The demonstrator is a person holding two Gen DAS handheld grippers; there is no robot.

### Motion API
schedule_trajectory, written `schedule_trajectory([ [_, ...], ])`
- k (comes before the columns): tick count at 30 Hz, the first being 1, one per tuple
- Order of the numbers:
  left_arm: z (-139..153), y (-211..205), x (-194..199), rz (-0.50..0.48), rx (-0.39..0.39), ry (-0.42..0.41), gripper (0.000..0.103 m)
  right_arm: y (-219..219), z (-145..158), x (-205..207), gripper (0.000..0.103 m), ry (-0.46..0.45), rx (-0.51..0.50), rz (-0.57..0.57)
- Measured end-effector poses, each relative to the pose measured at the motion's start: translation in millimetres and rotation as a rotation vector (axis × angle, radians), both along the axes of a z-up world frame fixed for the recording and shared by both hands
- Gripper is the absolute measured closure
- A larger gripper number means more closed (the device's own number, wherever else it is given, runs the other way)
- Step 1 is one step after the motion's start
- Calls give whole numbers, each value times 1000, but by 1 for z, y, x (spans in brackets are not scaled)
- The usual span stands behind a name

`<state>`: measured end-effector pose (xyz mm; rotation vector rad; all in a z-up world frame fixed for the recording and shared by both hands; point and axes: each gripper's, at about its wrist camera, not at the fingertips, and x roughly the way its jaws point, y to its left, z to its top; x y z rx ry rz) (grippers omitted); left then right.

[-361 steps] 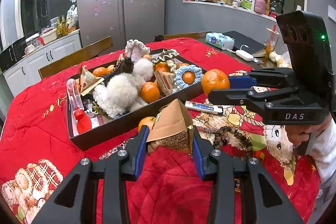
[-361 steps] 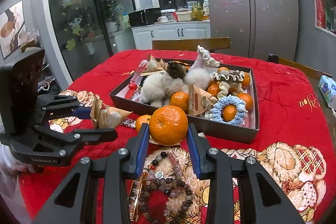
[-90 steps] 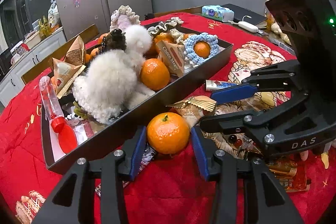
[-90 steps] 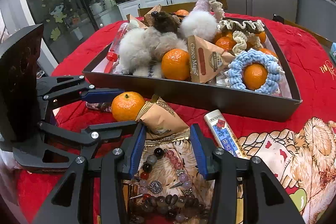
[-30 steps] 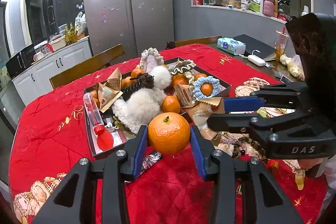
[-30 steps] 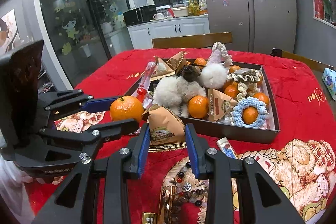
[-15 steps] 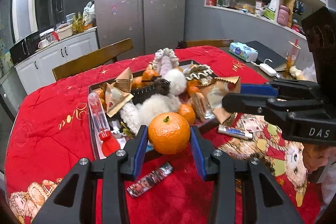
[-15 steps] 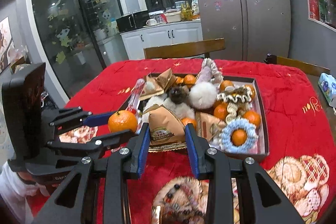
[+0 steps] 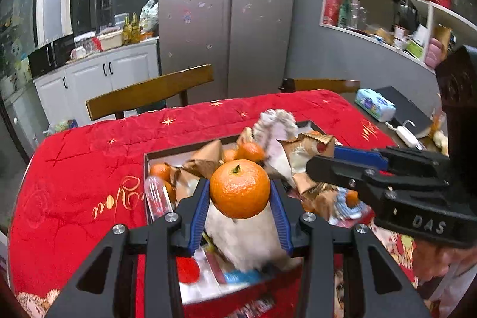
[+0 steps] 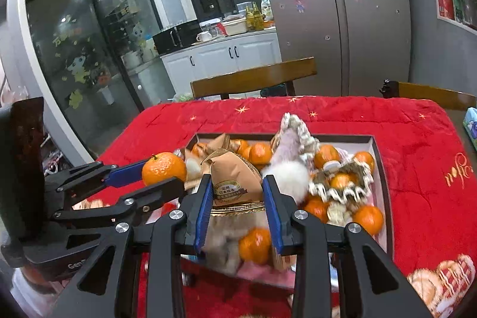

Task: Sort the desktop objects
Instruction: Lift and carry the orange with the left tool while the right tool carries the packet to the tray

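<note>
My left gripper (image 9: 240,209) is shut on a mandarin orange (image 9: 240,188) and holds it above the near end of the dark tray (image 9: 146,169); the orange also shows in the right wrist view (image 10: 163,168). My right gripper (image 10: 238,206) is shut on a brown snack packet (image 10: 234,182) and holds it above the tray (image 10: 380,157), to the right of the left gripper (image 10: 161,178). The tray holds several oranges, brown packets, a white fluffy toy (image 9: 244,231) and crocheted pieces.
The tray sits on a red quilted tablecloth (image 9: 89,169). Wooden chairs (image 9: 149,91) stand behind the table. A tissue pack (image 9: 374,108) and a dark laptop lie at the right. A fridge and shelves are behind.
Both grippers have risen and moved forward over the tray with the orange and the packet still held. The tray now lies directly under them.
</note>
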<state>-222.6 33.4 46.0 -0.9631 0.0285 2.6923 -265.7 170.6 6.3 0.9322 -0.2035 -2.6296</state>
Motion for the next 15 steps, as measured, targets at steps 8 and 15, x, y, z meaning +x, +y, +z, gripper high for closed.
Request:
schedule_trajectory([
  [8, 0, -8, -48, 40, 30, -52, 61, -8, 7, -29, 71, 33, 18, -18],
  [15, -19, -11, -55, 47, 43, -25, 61, -4, -9, -46, 71, 20, 30, -23],
])
